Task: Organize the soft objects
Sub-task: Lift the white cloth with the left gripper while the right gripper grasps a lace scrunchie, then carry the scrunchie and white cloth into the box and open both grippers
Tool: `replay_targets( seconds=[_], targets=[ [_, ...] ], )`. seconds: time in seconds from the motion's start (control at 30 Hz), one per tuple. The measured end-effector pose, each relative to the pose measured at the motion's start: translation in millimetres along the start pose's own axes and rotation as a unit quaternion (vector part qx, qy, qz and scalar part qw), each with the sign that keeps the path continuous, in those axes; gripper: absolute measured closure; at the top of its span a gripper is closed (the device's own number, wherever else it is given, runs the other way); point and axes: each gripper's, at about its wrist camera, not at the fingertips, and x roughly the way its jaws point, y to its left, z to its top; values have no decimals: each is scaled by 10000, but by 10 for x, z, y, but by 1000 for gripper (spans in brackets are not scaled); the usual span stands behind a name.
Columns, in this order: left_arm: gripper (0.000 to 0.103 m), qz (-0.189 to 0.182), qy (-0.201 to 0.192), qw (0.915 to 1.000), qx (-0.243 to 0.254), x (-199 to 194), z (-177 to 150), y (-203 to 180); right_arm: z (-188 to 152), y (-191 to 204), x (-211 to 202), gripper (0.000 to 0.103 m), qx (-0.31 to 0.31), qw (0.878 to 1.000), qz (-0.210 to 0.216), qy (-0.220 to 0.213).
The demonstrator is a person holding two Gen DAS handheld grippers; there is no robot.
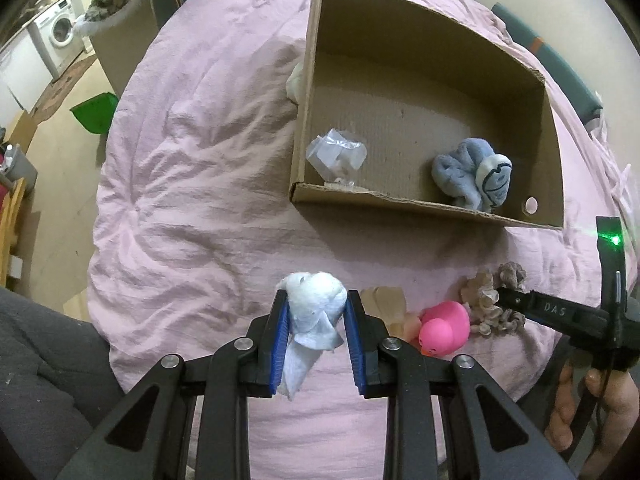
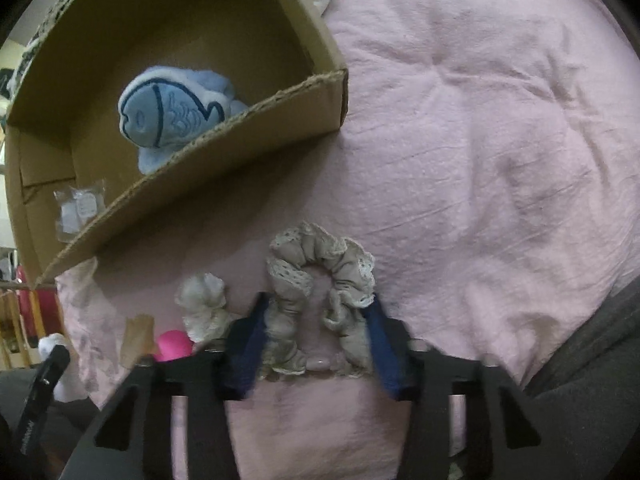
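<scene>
Between my left gripper's [image 1: 316, 308] blue pads a white sock [image 1: 314, 314] is sitting pinched, its loose end hanging down toward the camera; the jaws are closing on it from both sides over the pink duvet [image 1: 192, 168]. I am seeing, just right of that gripper, a pale tan item [image 1: 384, 300] that I cannot identify, then a pink rubber duck [image 1: 444, 326] lying beside it, then a small frilly beige scrunchie [image 1: 486, 304] touching the duck's far side.

My right gripper [image 2: 318, 312] is reaching in from the right in the left wrist view. In its own view its fingers are standing partly open on either side of a larger lace-edged scrunchie [image 2: 324, 280], which is lying on the duvet; the pads are near or just touching its edges, and I cannot tell whether they are gripping it.

Beyond these items a cardboard box [image 1: 420, 204] is resting open on the duvet. Inside, at its left end, a clear plastic packet [image 1: 336, 154] is lying against the near wall; at its right end a blue fish plush [image 1: 474, 174] is leaning against the same wall. A white cloth [image 1: 297, 82] is showing behind the box's left wall.
</scene>
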Motion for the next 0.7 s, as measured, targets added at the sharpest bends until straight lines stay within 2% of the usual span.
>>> replay_targets(
  seconds=[0.13, 0.3, 0.53, 0.7],
  targets=[
    [79, -18, 39, 10000, -77, 18, 7, 20, -15, 97, -2, 83, -169, 9998, -90, -44],
    [79, 11, 34, 9999, -123, 17, 11, 35, -68, 186, -70, 85, -290, 9994, 3, -192],
    [79, 44, 2, 9997, -225, -8, 20, 91, -177, 209, -378, 85, -345, 9954, 35, -892],
    [79, 158, -44, 9994, -290, -23, 16, 142, -233, 201, -536, 85, -355, 9930, 251, -1098]
  ],
)
